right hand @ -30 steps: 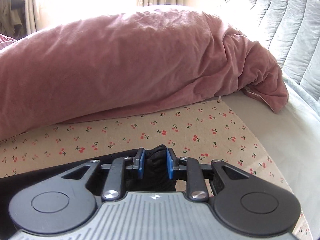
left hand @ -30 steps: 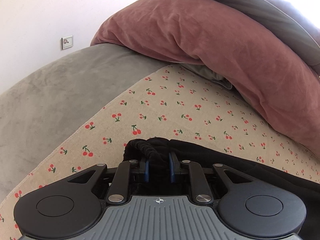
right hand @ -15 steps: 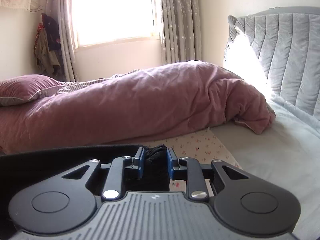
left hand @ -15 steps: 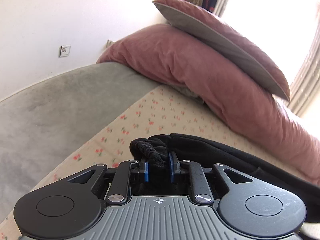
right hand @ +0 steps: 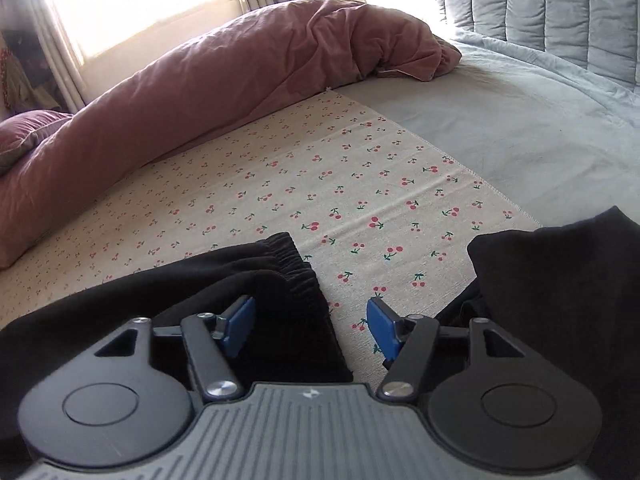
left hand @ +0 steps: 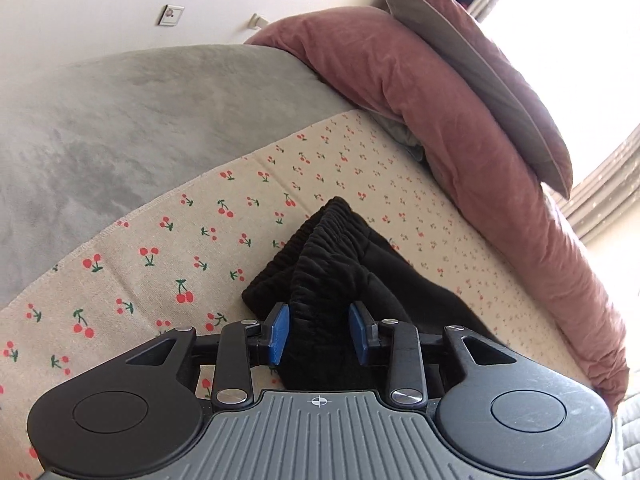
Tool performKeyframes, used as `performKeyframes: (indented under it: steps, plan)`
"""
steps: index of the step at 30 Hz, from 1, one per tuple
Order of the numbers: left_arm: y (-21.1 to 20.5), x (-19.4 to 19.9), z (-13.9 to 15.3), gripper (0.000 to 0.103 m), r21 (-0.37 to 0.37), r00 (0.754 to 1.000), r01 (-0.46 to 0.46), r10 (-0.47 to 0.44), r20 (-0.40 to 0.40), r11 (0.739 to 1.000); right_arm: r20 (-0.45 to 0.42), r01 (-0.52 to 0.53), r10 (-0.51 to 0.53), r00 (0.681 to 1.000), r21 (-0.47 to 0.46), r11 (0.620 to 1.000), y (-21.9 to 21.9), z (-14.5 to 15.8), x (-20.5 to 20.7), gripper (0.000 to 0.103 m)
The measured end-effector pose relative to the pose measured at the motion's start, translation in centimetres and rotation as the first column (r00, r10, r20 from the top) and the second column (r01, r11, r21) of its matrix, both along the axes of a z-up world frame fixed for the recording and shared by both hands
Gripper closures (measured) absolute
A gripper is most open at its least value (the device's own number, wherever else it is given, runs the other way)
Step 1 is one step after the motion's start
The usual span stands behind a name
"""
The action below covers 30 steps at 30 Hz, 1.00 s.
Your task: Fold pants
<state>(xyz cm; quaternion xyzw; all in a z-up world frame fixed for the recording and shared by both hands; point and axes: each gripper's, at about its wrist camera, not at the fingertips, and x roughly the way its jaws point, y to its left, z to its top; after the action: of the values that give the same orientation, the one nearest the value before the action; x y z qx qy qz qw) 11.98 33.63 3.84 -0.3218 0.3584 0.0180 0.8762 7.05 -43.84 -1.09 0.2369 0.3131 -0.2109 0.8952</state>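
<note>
Black pants (left hand: 332, 264) lie on the cherry-print cloth (left hand: 160, 248), their gathered elastic waistband bunched toward the far end. My left gripper (left hand: 318, 332) is open, with the black fabric lying loose between its blue pads. In the right wrist view the waistband edge of the pants (right hand: 276, 280) lies at the left. My right gripper (right hand: 310, 324) is open wide over the cloth (right hand: 360, 200), its left pad against the fabric. Another black part of the pants (right hand: 560, 300) lies at the right.
A rolled pink duvet (left hand: 460, 120) runs along the far side of the cloth, with a pink and grey pillow (left hand: 480, 64) on top. A grey blanket (left hand: 120, 120) lies to the left. The grey sheet (right hand: 520, 120) and quilted headboard (right hand: 560, 8) are at the right.
Both grippers were shut on the black waistband, lifted it, then lowered it to the cloth. Both have now opened and let go of the pants.
</note>
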Motion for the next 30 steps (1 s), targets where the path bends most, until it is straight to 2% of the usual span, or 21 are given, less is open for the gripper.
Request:
performKeyframes:
  steps: [1, 3, 4, 5, 7, 10, 11, 12, 13, 15, 18, 19, 21, 24, 25, 28, 29, 30]
  plan:
    - [0.4, -0.6, 0.2, 0.069, -0.034, 1.0, -0.021, 0.022, 0.014, 0.999, 0.039, 0.016, -0.018, 0.999, 0.049, 0.999, 0.0, 0.2, -0.7, 0.032]
    - [0.8, -1.2, 0.5, 0.06, -0.087, 0.998, -0.05, 0.054, 0.04, 0.995, 0.09, 0.005, -0.019, 0.996, 0.151, 0.988, 0.3, 0.2, -0.9, 0.032]
    - [0.6, -1.0, 0.5, 0.058, -0.09, 0.998, -0.052, 0.056, 0.039, 0.995, 0.105, 0.001, -0.022, 0.994, 0.2, 0.98, 0.5, 0.0, -0.6, 0.032]
    - [0.2, -0.6, 0.4, 0.054, -0.075, 0.999, -0.045, 0.047, 0.023, 0.996, 0.112, -0.004, -0.023, 0.993, 0.241, 0.97, 0.8, -0.2, -0.1, 0.032]
    - [-1.3, 1.4, -0.2, 0.053, -0.004, 0.999, -0.016, 0.016, -0.045, 1.0, 0.063, 0.008, -0.027, 0.998, 0.284, 0.959, 1.5, -0.9, 1.6, 0.032]
    - [-2.6, 3.3, -1.6, 0.056, 0.072, 0.993, -0.054, 0.062, -0.105, 0.996, -0.041, 0.087, -0.08, 0.996, 0.219, 0.972, 2.4, -2.1, 4.3, 0.039]
    - [-2.8, 3.8, -1.9, 0.072, 0.093, 0.991, -0.073, 0.082, -0.101, 0.993, -0.053, 0.098, -0.089, 0.995, 0.206, 0.974, 2.4, -2.5, 4.9, 0.053]
    - [-2.9, 4.1, -1.9, 0.103, 0.126, 0.987, -0.104, 0.118, -0.107, 0.987, -0.067, 0.114, -0.102, 0.992, 0.198, 0.974, 2.2, -2.9, 5.4, 0.085]
    - [-2.8, 4.3, -1.7, 0.103, 0.148, 0.983, -0.124, 0.142, -0.119, 0.981, -0.07, 0.11, -0.097, 0.993, 0.215, 0.97, 1.8, -3.1, 5.9, 0.099]
    - [-1.5, 3.6, -0.8, 0.103, 0.089, 0.98, -0.168, 0.176, -0.09, 0.982, 0.005, 0.089, -0.093, 0.996, 0.223, 0.971, 1.5, -1.6, 5.4, 0.098]
    - [-0.2, 1.8, 0.8, 0.103, 0.124, 0.98, -0.194, 0.199, -0.031, 0.973, 0.143, -0.007, -0.014, 0.99, 0.145, 0.989, 2.5, 2.4, 2.5, 0.098]
    - [0.2, 1.4, 0.8, 0.103, 0.114, 0.981, -0.186, 0.19, -0.03, 0.976, 0.171, -0.026, -0.001, 0.985, 0.152, 0.988, 2.7, 3.3, 1.3, 0.098]
    - [0.6, 0.9, -0.2, 0.103, 0.072, 0.986, -0.145, 0.15, -0.07, 0.987, 0.168, -0.041, 0.012, 0.986, 0.169, 0.985, 2.8, 3.2, -0.4, 0.098]
    - [0.0, 0.8, -1.3, 0.103, -0.029, 0.993, -0.089, 0.086, -0.079, 0.996, 0.064, -0.002, -0.012, 0.998, 0.207, 0.978, 1.8, -0.2, -1.2, 0.098]
    - [-0.6, 0.9, -1.3, 0.101, -0.03, 0.994, -0.084, 0.081, -0.075, 0.996, 0.029, 0.028, -0.037, 0.999, 0.26, 0.965, 1.0, -2.2, -1.4, 0.098]
    - [-2.7, 1.6, -0.4, 0.076, 0.032, 0.998, -0.046, 0.048, -0.051, 0.998, 0.037, 0.059, -0.077, 0.996, 0.352, 0.934, -0.1, -5.2, -1.5, 0.097]
    - [-3.4, 1.9, -0.2, 0.06, 0.059, 0.998, -0.037, 0.04, -0.043, 0.998, 0.042, 0.067, -0.088, 0.995, 0.365, 0.928, -0.1, -5.8, -1.5, 0.096]
    - [-4.0, 2.3, -0.1, 0.052, 0.081, 0.998, -0.035, 0.039, -0.047, 0.996, 0.04, 0.071, -0.092, 0.995, 0.369, 0.927, -0.1, -6.0, -1.3, 0.095]
